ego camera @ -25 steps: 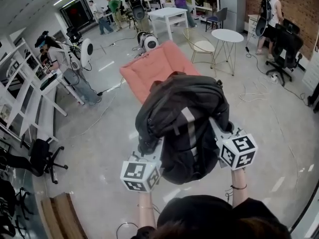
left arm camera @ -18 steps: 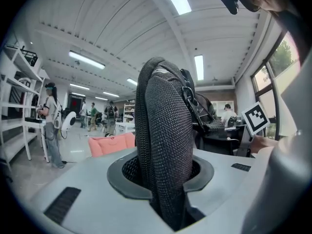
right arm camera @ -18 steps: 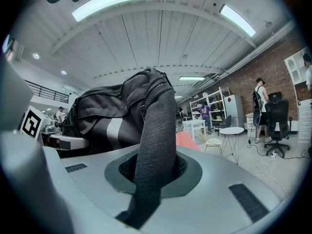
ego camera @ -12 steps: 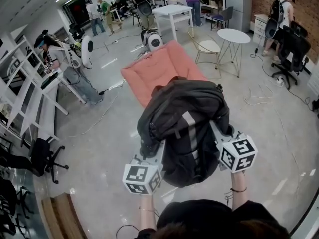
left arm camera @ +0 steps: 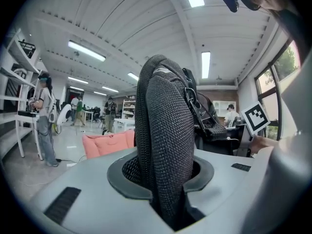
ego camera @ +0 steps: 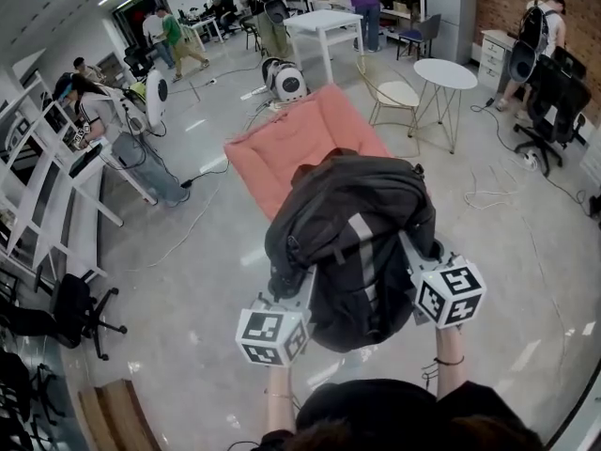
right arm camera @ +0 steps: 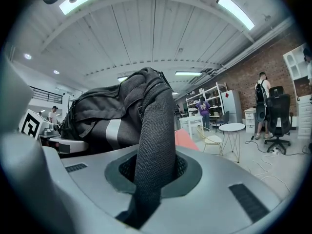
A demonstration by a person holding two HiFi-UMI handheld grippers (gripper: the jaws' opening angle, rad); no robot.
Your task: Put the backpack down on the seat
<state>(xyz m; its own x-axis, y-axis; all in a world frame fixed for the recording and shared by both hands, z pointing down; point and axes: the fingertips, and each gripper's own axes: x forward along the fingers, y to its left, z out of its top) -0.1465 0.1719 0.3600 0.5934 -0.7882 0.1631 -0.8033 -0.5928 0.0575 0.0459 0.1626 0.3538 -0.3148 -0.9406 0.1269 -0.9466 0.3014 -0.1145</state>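
A dark grey backpack [ego camera: 352, 238] with a pale stripe hangs in the air between my two grippers, above the floor and just short of the salmon-pink seat [ego camera: 300, 139]. My left gripper [ego camera: 299, 285] is shut on the backpack's left shoulder strap [left arm camera: 165, 150], which fills its jaws. My right gripper [ego camera: 411, 256] is shut on the other mesh strap [right arm camera: 153, 145]. The seat [left arm camera: 105, 143] shows low behind the strap in the left gripper view, and a corner of the seat [right arm camera: 185, 138] shows in the right gripper view.
Past the seat stand a white square table [ego camera: 324, 26], a round white table [ego camera: 446, 73] and a wire chair [ego camera: 394, 92]. Cables [ego camera: 488, 191] lie on the floor at right. White shelving [ego camera: 47, 177] lines the left. Several people stand around the room's edges.
Both grippers have carried the backpack forward toward the pink seat, which now lies closer and partly under the bag's far end. The grips have not changed.
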